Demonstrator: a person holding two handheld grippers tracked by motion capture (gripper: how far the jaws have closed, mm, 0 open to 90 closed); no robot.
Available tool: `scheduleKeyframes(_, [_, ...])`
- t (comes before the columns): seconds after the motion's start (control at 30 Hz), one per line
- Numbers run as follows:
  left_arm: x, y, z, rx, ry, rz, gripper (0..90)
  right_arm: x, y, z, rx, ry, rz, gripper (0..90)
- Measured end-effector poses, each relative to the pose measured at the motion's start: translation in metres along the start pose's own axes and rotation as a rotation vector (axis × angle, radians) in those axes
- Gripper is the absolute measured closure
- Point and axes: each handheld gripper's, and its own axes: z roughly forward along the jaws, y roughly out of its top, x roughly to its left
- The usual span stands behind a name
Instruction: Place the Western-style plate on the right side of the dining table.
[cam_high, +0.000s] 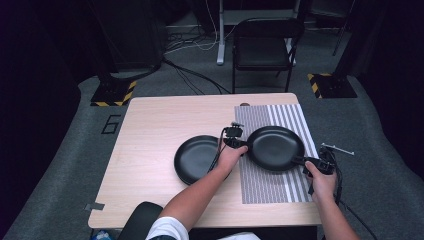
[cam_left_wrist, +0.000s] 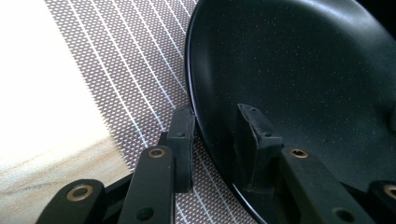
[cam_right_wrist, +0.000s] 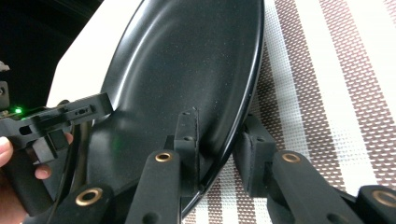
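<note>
A: Black plate (cam_high: 275, 148) on the striped mat (cam_high: 265, 185), right half of the table (cam_high: 150, 125) — what's gripping it?

B: Both. Left gripper (cam_high: 241, 145) is pinched on its left rim; in the left gripper view (cam_left_wrist: 217, 140) one jaw sits inside the dish, the other outside under the edge, pads on the rim. Right gripper (cam_high: 303, 161) is clamped on the near-right rim, same way: in the right gripper view (cam_right_wrist: 219, 149) one jaw lies inside the plate (cam_right_wrist: 187, 70), one outside over the mat (cam_right_wrist: 327, 93).

A: Plate flat or lifted?

B: Can't tell for sure. It's over the mat (cam_left_wrist: 140, 70), rim close to it.

A: Anything else nearby?

B: 2nd black plate (cam_high: 196, 159) just left of it, on bare wood, partly under the left forearm. Beyond the table: a folding chair (cam_high: 262, 50) and cables on the grey floor
</note>
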Motion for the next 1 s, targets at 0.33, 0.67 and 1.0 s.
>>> scheduleKeyframes(0.33, [0.001, 0.003, 0.002, 0.013, -0.001, 0.001, 68.0, 0.002, 0.000, 0.000, -0.011, -0.015, -0.010, 71.7])
scheduleKeyframes(0.67, [0.000, 0.007, 0.008, 0.040, -0.012, -0.006, 68.3, -0.003, 0.004, 0.000, -0.028, -0.013, 0.008, 72.3])
scheduleKeyframes(1.0, [0.000, 0.008, 0.011, 0.050, -0.009, -0.023, 68.6, -0.008, 0.005, 0.002, -0.022, -0.012, 0.038, 72.5])
